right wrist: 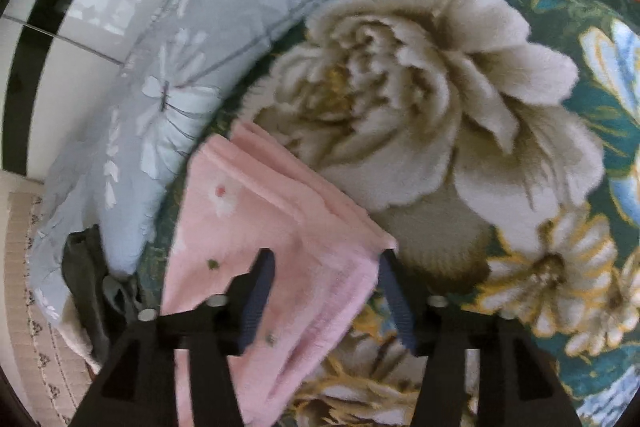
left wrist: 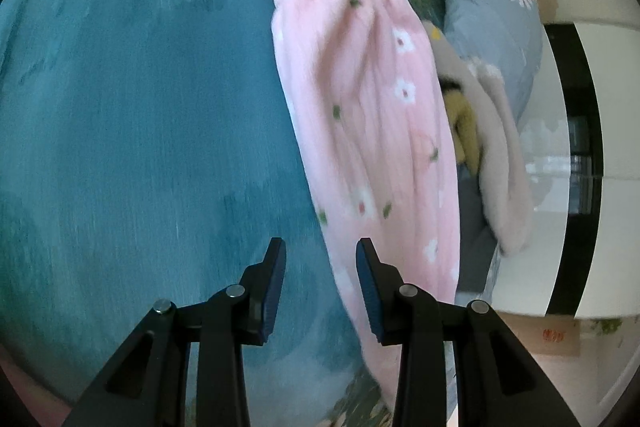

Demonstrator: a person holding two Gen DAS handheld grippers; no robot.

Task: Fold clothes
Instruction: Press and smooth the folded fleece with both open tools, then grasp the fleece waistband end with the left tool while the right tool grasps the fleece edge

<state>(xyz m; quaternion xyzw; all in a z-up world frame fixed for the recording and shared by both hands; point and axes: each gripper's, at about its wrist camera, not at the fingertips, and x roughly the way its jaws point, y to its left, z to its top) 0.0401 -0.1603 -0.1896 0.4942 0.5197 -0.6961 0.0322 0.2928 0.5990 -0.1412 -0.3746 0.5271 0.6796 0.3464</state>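
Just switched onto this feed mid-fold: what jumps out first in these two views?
The pink flowered pants stand out, stretched long across the teal blanket just ahead and right of the open left tongs. In the right wrist view, a huge cream flower on the green floral blanket dominates, with the pants' folded pink end between the open right tongs. A grey-blue daisy pillow lies alongside.

Left of your left hand-held gripper (left wrist: 320,287) the teal blanket (left wrist: 140,107) lies open, while the pink trousers (left wrist: 368,115) block its right, and ahead-left of your right hand-held gripper (right wrist: 326,291) the grey pillow (right wrist: 192,67) crowds the bed.
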